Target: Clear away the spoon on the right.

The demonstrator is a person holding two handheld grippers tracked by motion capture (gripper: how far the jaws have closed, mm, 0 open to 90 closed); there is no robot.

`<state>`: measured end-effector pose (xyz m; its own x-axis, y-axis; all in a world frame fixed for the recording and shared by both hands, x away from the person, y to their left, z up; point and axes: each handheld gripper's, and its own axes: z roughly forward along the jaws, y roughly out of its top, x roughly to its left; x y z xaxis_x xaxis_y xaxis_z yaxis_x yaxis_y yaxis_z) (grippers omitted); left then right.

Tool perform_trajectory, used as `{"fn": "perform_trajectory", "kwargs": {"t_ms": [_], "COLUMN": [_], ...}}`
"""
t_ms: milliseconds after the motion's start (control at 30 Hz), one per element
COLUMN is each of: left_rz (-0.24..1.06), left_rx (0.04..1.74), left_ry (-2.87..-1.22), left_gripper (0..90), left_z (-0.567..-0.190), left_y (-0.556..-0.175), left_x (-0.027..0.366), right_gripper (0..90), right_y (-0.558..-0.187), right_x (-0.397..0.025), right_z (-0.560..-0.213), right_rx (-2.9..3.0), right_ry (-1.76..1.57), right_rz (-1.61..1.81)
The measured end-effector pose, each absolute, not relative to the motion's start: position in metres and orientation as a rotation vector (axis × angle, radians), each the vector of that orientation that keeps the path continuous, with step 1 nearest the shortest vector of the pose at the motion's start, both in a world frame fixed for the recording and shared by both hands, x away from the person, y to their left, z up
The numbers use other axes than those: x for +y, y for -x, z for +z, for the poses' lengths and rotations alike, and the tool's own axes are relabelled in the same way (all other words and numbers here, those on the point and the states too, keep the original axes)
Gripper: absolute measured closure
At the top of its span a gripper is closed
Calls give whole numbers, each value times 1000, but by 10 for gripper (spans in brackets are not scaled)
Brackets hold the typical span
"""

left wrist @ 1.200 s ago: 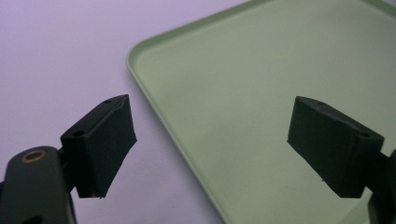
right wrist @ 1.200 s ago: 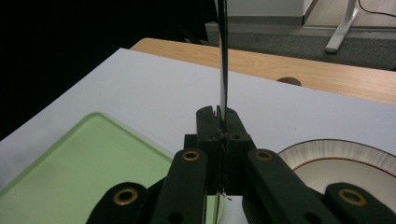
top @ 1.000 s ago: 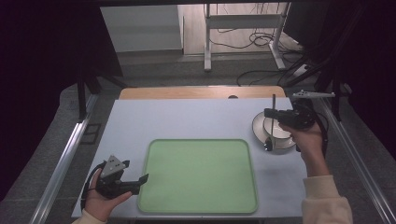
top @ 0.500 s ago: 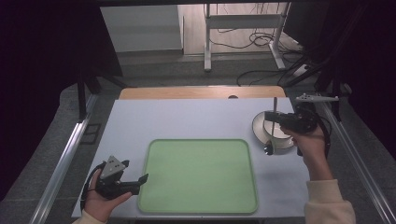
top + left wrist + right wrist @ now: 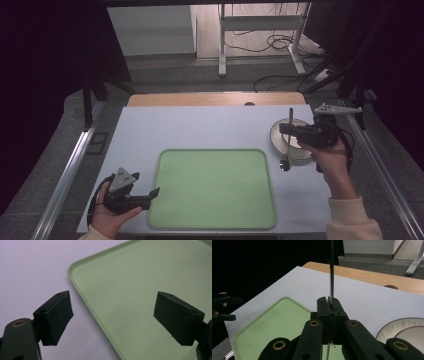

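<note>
Right gripper (image 5: 291, 130) pinches a spoon (image 5: 289, 142) upright above the plate's (image 5: 275, 135) edge; left gripper (image 5: 112, 317) waits spread at the green tray (image 5: 215, 187) corner. Next, I think, the spoon travels to the tray for gentle laying down.

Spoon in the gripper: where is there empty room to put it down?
The whole green tray is bare. So is the table behind it, left of the plate. It is crowded at the plate, where the right gripper holds the spoon.
</note>
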<state>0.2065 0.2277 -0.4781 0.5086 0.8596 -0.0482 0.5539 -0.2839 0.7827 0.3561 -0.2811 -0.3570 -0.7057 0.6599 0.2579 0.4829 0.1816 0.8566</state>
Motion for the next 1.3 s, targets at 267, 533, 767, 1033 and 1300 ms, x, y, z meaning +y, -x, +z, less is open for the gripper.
{"fn": "perform_trajectory", "kwargs": {"t_ms": [267,533,767,1033,1300], "left_rz": [506,512,508,506,506], "left_rx": [1156,1155,1154,1155,1157], "left_ry": [-1976,-1975,-1970,-1968,-1968], "left_gripper": [153,154,153,153,153], "left_z": [-478,-477,-477,-477,-478], "left_y": [-206,-206,-206,-206,-206], "left_x": [228,229,228,230,230], "right_gripper": [884,884,884,884,883], "right_y": [-346,-332,-320,-313,-308], "right_x": [-267,-253,-243,-232,-220], "right_z": [-361,-353,-352,-359,-370], "right_rx": [2335,2360,2371,2403,2414], "right_ry": [-1088,-1023,-1009,-1001,-1038], "right_rz": [1555,1577,1608,1614,1590]}}
